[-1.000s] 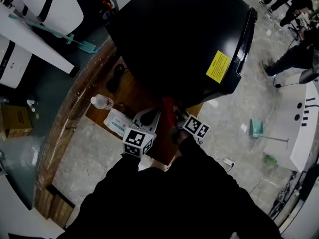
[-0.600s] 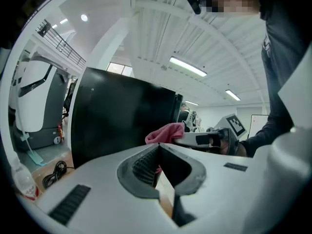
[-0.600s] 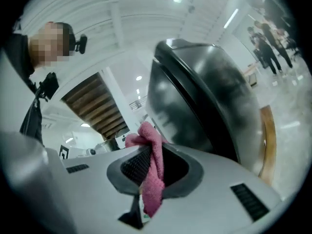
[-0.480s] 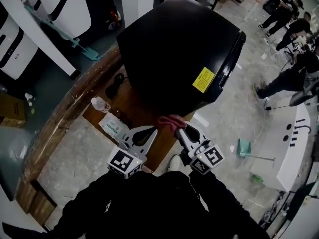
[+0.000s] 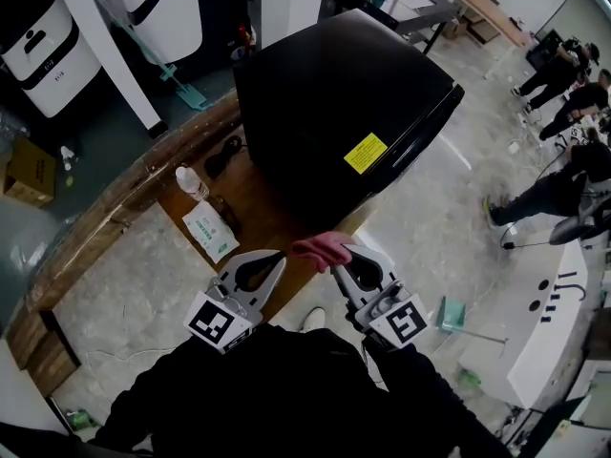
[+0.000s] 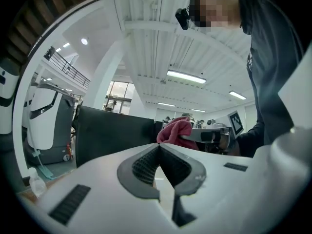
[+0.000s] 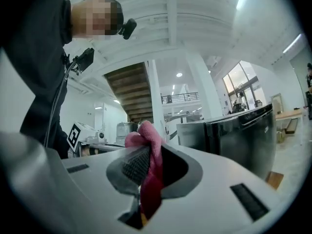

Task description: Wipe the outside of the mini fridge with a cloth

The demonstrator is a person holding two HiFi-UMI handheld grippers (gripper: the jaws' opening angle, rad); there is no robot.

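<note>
The black mini fridge [image 5: 334, 103] stands on a wooden platform [image 5: 253, 208], a yellow label [image 5: 366, 153] on its near side. A pink cloth [image 5: 320, 247] is clamped in my right gripper [image 5: 336, 254], held just short of the fridge's near lower corner. In the right gripper view the cloth [image 7: 146, 155] bunches between the shut jaws, the fridge [image 7: 239, 135] to the right. My left gripper [image 5: 275, 259] sits beside it, shut and empty. The left gripper view shows its jaws closed together, with the cloth [image 6: 175, 129] and the fridge [image 6: 112, 135] beyond.
A plastic bottle [image 5: 191, 181] and a green-printed packet [image 5: 210, 232] lie on the platform left of the fridge. White machines [image 5: 162, 8] stand at the back left. People [image 5: 558, 160] work at the right. A white counter [image 5: 539, 322] is at the lower right.
Both grippers pulled back from the fridge toward my body. The cloth, earlier pressed at the fridge's lower side, now hangs clear of it in the right gripper.
</note>
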